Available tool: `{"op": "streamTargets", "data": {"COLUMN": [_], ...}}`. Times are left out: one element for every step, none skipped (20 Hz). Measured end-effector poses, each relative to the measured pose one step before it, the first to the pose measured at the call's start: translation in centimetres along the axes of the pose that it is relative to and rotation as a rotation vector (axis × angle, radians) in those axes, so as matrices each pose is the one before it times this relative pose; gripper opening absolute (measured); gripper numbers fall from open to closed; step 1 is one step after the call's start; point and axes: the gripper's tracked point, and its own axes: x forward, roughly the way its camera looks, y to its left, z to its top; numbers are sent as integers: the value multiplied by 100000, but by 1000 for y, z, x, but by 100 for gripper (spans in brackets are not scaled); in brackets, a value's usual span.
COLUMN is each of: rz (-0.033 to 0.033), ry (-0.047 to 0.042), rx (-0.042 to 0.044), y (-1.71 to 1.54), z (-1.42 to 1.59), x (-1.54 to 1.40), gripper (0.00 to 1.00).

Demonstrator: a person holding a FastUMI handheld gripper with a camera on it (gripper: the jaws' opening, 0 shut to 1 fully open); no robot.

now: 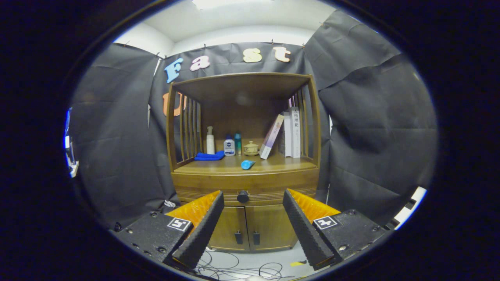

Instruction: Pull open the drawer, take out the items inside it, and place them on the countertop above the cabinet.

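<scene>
Right now my claw [253, 228] is spread wide and grasps nothing; its two fingers stand well apart with open air between them. Straight ahead, framed in that gap and clearly beyond the fingertips, sits the wooden cabinet [244, 183]. Its drawer [265, 188] is closed, and the dark round knob [243, 196] on its front lies between my fingers' lines, slightly nearer the left one, not touched by either. Below the drawer are two cabinet doors [246, 228] with small dark handles side by side at their meeting edge.

Above the drawer is the countertop [218, 166], under a slatted shelf frame. A small blue object [247, 164] lies on it near the front edge, just above the knob. Farther back, from left to right, I see a folded blue cloth [209, 156], a white pump bottle [210, 141], a small white-and-blue bottle [229, 146], a teal bottle [237, 143], a squat lidded pot [250, 148], and then a leaning book [272, 137] against upright books [292, 133].

Loose cables [242, 267] trail over the pale floor under my fingers. What the drawer holds I cannot tell.
</scene>
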Motion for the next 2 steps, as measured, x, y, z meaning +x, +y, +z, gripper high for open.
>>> {"op": "streamTargets", "data": {"rz": [-109, 123], "ry": [373, -132], "rx": [-212, 119], "y": [1, 29], "z": [-21, -74], "x": [-8, -26], "gripper": [99, 99]}}
